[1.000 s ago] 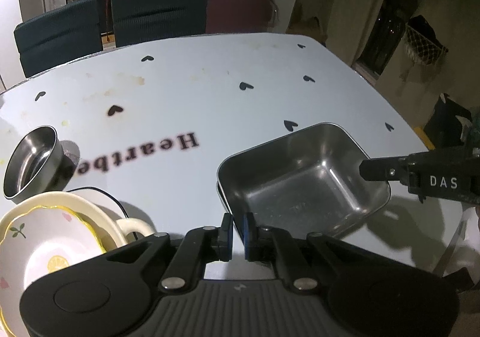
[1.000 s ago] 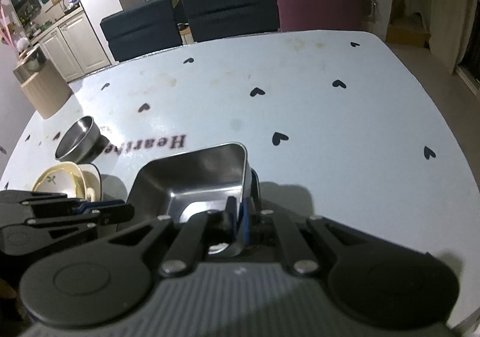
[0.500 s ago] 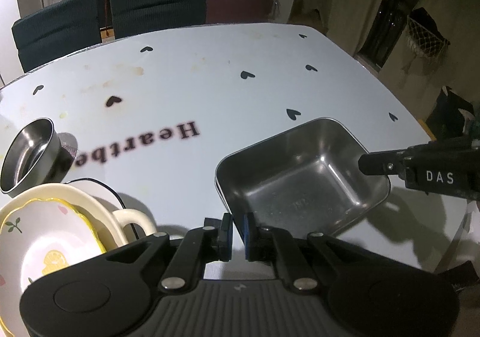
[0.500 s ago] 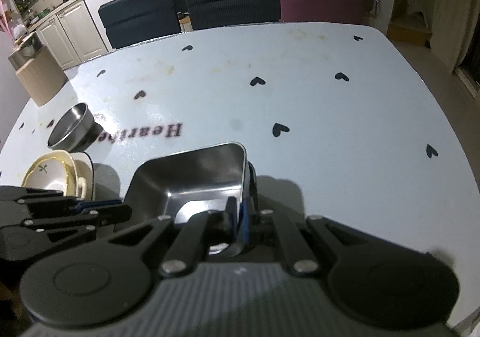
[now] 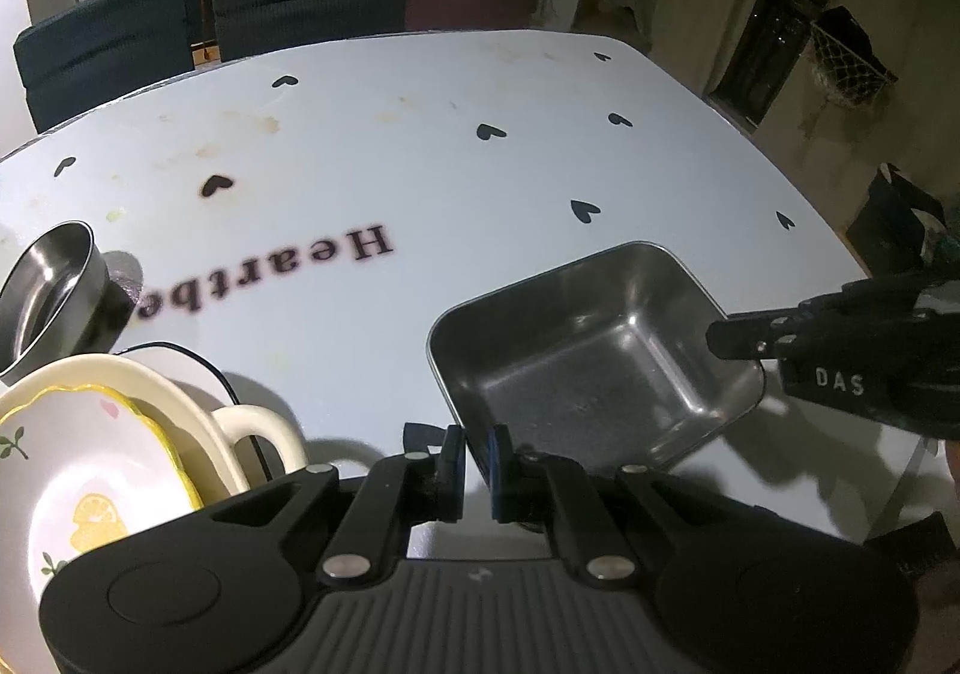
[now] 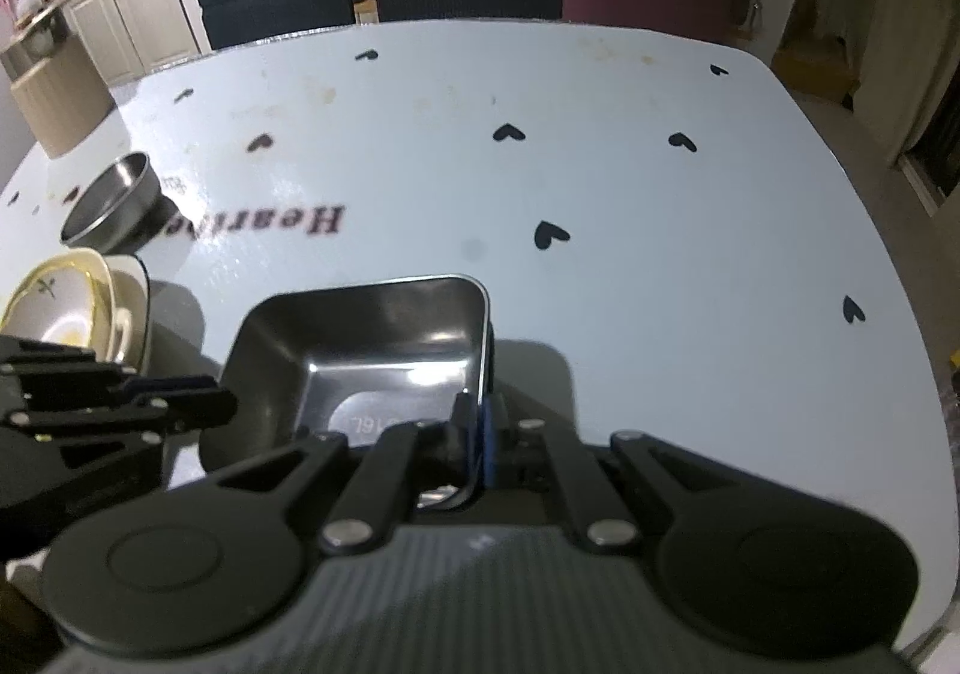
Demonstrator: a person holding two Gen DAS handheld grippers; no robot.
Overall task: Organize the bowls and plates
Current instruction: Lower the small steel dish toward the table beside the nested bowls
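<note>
Gripping opposite rims of the square steel tray (image 5: 594,356), the left gripper (image 5: 477,449) and right gripper (image 6: 477,434) both stay clenched on it above the near table (image 5: 420,164); left of it sit stacked plates (image 5: 90,464) and a steel bowl (image 5: 48,296).

In the left wrist view the tablecloth (image 5: 420,152) lies bare across upper centre; a steel bowl (image 5: 48,290) and stacked plates (image 5: 90,464) block lower left, a square steel pan (image 5: 594,356) lower right.
</note>
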